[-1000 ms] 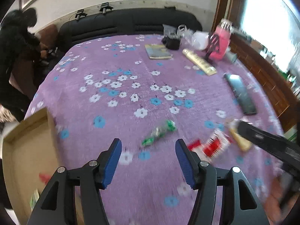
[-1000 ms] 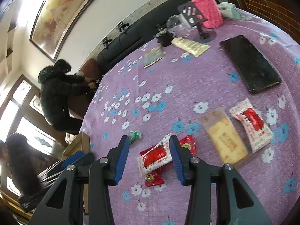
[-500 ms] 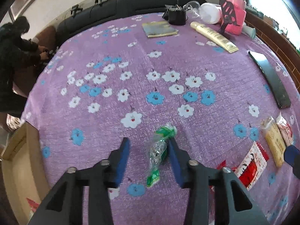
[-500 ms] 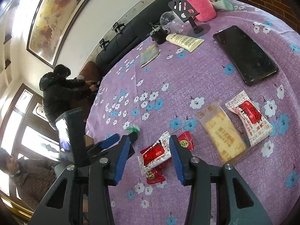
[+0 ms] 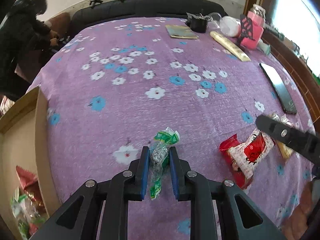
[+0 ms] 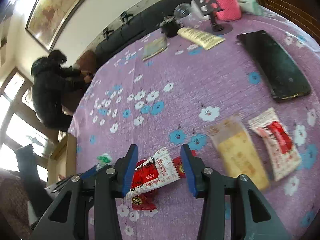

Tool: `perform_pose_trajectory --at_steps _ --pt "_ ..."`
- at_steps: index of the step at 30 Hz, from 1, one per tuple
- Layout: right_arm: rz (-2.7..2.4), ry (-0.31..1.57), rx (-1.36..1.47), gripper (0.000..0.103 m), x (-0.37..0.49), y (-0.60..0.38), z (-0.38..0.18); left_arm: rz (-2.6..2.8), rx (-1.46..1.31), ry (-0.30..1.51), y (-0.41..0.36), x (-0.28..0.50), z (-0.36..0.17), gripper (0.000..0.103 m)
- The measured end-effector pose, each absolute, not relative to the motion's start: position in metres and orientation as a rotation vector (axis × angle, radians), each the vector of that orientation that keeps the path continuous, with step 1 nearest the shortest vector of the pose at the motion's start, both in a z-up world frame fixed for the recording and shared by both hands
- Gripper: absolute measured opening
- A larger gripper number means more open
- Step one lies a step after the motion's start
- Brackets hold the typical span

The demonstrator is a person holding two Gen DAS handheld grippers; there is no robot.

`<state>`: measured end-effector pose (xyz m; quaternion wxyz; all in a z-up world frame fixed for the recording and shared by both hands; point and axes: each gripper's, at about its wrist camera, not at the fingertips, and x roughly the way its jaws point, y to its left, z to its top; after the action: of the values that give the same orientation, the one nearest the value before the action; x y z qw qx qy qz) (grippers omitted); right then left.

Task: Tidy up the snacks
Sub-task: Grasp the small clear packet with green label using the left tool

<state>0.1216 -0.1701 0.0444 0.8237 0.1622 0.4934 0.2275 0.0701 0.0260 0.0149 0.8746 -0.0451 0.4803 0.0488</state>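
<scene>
- Two tongs are working: left tongs (image 5: pixel 159 161), wide a second ago, are now clenching the green packet (image 5: pixel 160 156) at lower centre.
- Right tongs (image 6: pixel 159 169) are hanging released over the red-white packet (image 6: pixel 155 175); boxing comes next.

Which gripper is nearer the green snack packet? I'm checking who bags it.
Left. The left gripper is shut on the green snack packet. The right gripper stands off to the side, open around the white-and-red packet.
</scene>
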Motion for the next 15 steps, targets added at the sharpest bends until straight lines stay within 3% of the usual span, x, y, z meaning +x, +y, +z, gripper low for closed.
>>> perform_pose_trajectory --at_steps 6,15 --pt "0.857 1.118 0.531 0.043 0.1 -0.16 0.056 0.122 -0.15 0.945 0.045 0.069 0.022 0.02" --pt "0.716 1.105 0.252 0.043 0.097 -0.135 0.069 0.064 -0.282 0.89 0.062 0.066 0.033 0.019"
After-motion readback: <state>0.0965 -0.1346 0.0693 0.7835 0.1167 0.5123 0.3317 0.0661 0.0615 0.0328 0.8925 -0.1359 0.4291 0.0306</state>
